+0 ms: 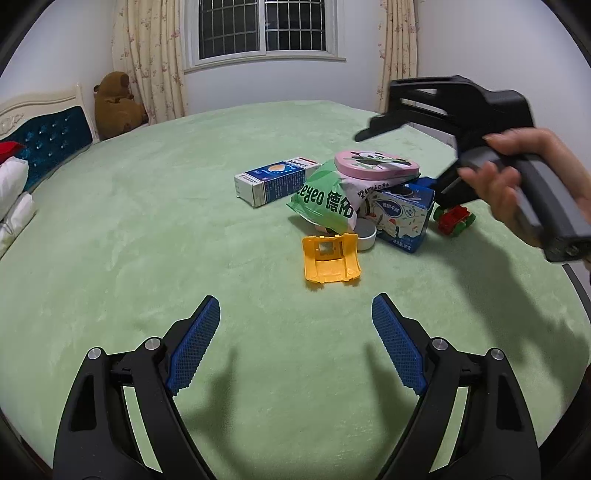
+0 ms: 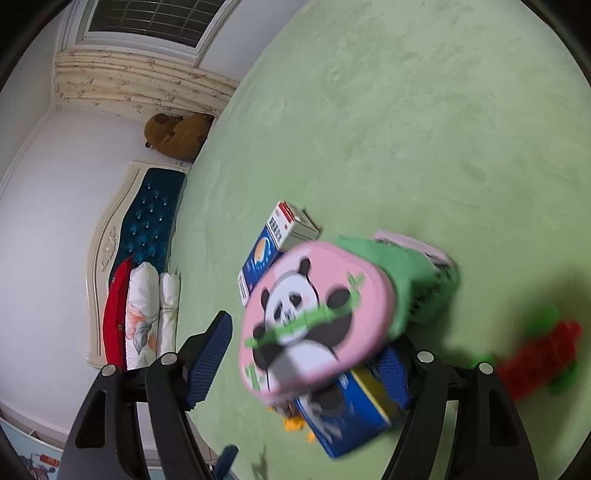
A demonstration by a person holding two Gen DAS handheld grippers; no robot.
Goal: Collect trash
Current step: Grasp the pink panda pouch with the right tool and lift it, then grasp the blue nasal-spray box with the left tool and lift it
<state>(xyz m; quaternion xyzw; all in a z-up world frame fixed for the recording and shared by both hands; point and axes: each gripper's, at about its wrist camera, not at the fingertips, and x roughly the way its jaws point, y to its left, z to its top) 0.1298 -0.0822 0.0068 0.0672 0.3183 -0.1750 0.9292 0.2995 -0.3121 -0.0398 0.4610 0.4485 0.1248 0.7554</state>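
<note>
A heap of trash lies on the green bed cover (image 1: 147, 229): a blue and white carton (image 1: 273, 179), a green snack bag (image 1: 325, 199), a pink panda lid (image 1: 376, 164) on top, a blue snack box (image 1: 402, 218), a small white cup (image 1: 364, 233) and a yellow plastic piece (image 1: 330, 258). My left gripper (image 1: 295, 343) is open and empty, short of the yellow piece. My right gripper (image 2: 306, 354) is open and hovers tilted over the heap; the panda lid (image 2: 314, 321) and the blue box (image 2: 351, 417) lie below its spread fingers. It also shows in the left wrist view (image 1: 373, 131).
A red and green toy car (image 1: 454, 219) lies right of the heap. Pillows (image 1: 11, 192) and a blue padded headboard (image 1: 48, 147) are at the left, a brown plush toy (image 1: 114, 107) in the far corner. A curtained window (image 1: 266, 26) is behind.
</note>
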